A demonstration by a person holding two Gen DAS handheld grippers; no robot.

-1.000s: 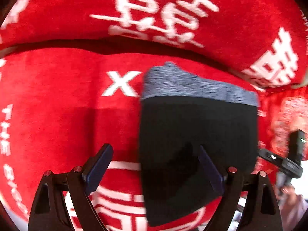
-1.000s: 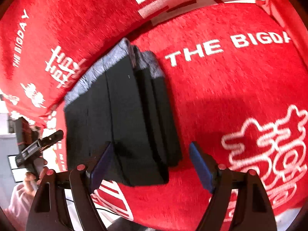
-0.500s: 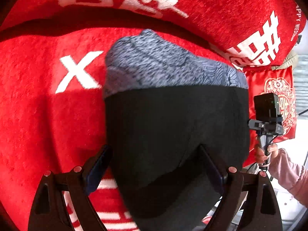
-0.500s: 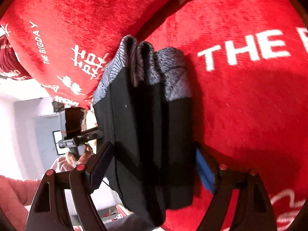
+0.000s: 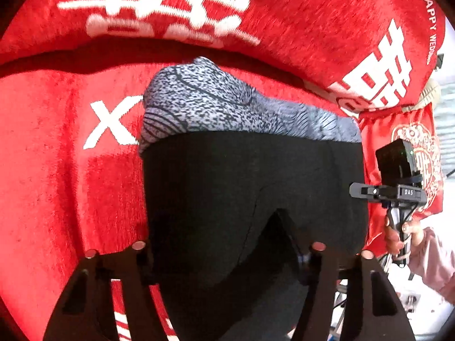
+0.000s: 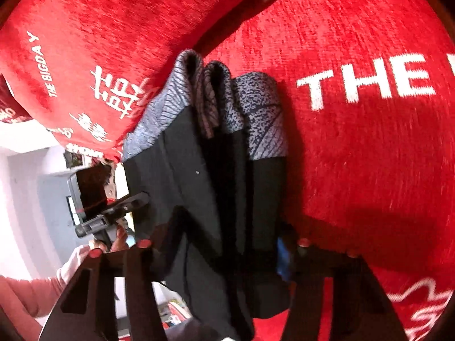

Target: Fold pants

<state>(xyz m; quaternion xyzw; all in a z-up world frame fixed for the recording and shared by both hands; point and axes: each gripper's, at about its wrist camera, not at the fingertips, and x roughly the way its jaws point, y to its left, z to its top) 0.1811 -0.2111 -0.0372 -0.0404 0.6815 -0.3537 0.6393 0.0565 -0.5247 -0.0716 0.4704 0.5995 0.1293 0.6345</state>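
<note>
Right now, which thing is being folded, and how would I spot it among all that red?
Look at the big red sofa cover printed with white letters and characters. On its seat, in front of the back cushion, lies the folded pants, a flat stacked bundle. It is the only black thing on the red, with a speckled grey waistband along the edge nearest the cushion.

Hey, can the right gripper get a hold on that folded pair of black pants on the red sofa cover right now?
Probably yes. The right gripper already straddles the near end of the folded pants, its jaws have just been closing around the stack, and nothing lies between.
</note>
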